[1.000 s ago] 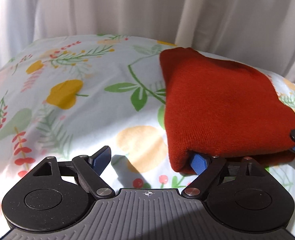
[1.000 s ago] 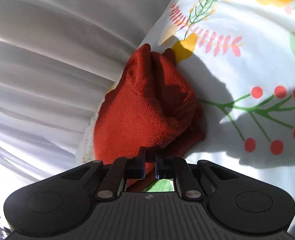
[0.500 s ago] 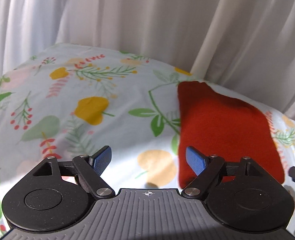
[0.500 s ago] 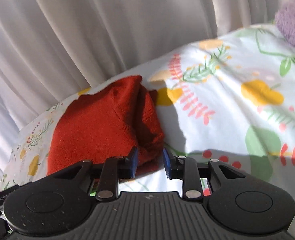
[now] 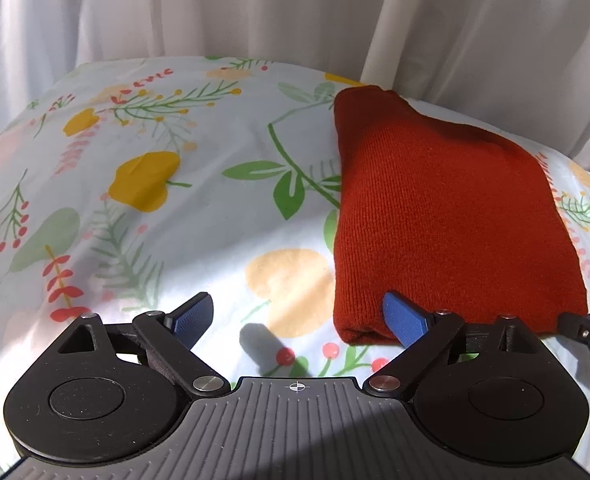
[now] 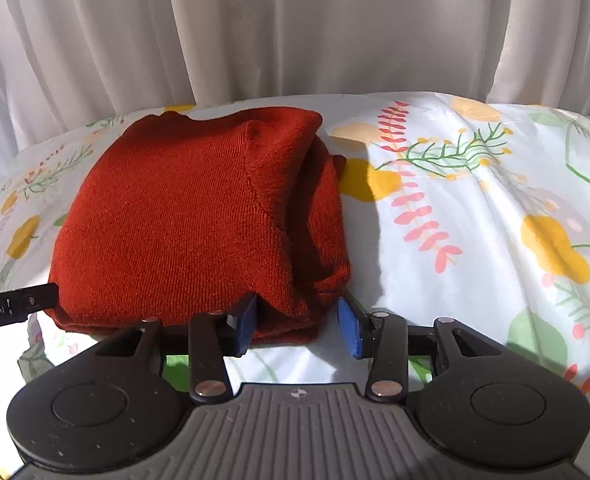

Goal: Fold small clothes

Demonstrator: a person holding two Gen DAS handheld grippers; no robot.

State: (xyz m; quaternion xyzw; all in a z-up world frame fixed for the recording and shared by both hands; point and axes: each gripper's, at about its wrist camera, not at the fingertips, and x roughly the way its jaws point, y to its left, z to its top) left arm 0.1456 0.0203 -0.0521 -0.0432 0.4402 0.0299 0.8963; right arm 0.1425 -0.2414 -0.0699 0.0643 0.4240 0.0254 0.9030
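A rust-red knit garment [image 5: 435, 220] lies folded in a thick rectangle on the floral sheet [image 5: 143, 208], near its far edge. My left gripper [image 5: 299, 316] hovers at the garment's near left corner with its jaws opening wide. Nothing is between them, and its right pad [image 5: 405, 318] stands just in front of that corner. In the right wrist view the garment [image 6: 199, 220] shows its stacked layers on the right side. My right gripper [image 6: 298, 324] is at the near right corner. Its jaws are opening with the garment's edge between the pads, which do not press on it.
White curtains [image 6: 295, 32] hang right behind the bed. The floral sheet [image 6: 475, 220] spreads bare to the right of the garment and to its left. The left gripper's body [image 6: 15, 306] juts in at the left of the right wrist view.
The right gripper let go of the garment's bunched edge, rolled upright and drew back, its jaws spreading. The garment now lies flat and folded. The left gripper stayed wide open beside it.
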